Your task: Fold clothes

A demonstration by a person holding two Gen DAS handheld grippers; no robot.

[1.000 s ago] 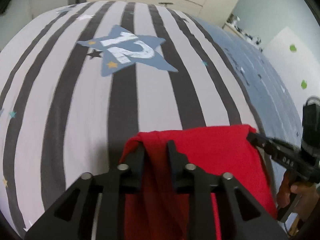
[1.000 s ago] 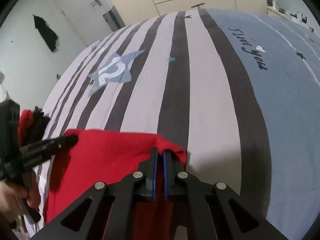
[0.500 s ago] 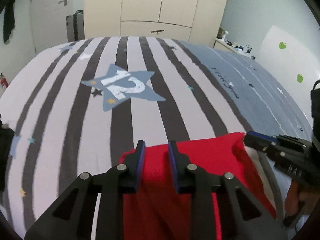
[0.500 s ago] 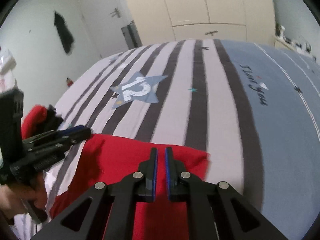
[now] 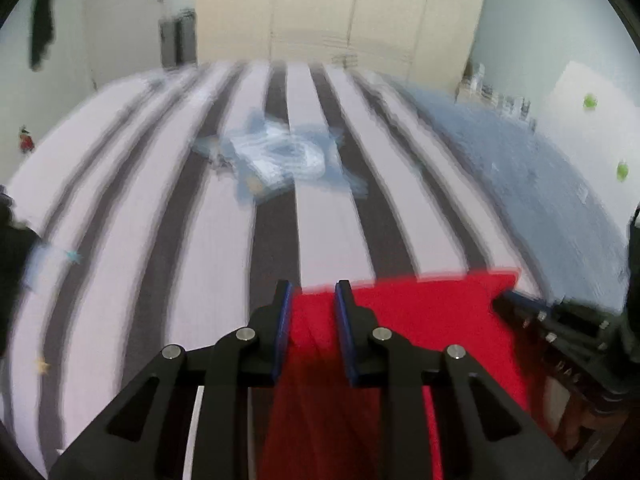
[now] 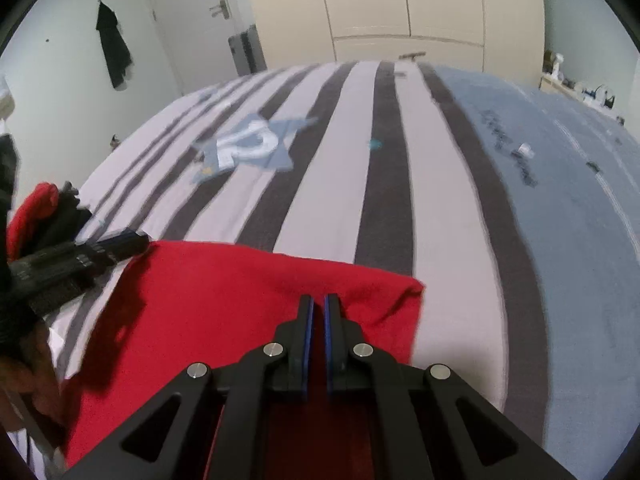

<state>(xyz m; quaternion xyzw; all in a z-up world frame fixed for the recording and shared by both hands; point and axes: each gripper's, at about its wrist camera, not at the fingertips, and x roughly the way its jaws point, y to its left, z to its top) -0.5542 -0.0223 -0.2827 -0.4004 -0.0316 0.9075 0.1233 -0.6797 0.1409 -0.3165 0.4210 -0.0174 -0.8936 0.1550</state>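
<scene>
Left wrist view, heavily smeared by motion: at far left, a dark shape at the frame edge, too blurred to name; across the middle, the striped bedspread point(image 5: 328, 220) with its blue star patch point(image 5: 280, 158) in the upper centre; low centre, the left gripper point(image 5: 310, 298) spread apart, red cloth between the fingers but touching neither pad, so released; the red garment point(image 5: 416, 320) flat on the bed, filling lower centre to lower right; at the right edge, the right gripper point(image 5: 506, 303) poking in at the garment's far corner, grip not readable from here.

Right wrist view, sharper: upper left, a dark garment on a wall hook point(image 6: 114, 50) and a door point(image 6: 192, 20), only a blur in the other view; mid left, a red and black heap point(image 6: 44, 212) at the bed's edge, seen only here; just below it, the left gripper point(image 6: 130, 240) at the garment's left corner; low centre, the right gripper point(image 6: 316, 304) nearly closed with a narrow slit between the blue pads, over the red garment point(image 6: 224, 300) near its right corner, whether pinching cloth impossible to tell; right half, the bedspread's blue panel with dark lettering point(image 6: 516, 156); top, cream wardrobe doors point(image 6: 404, 4).
</scene>
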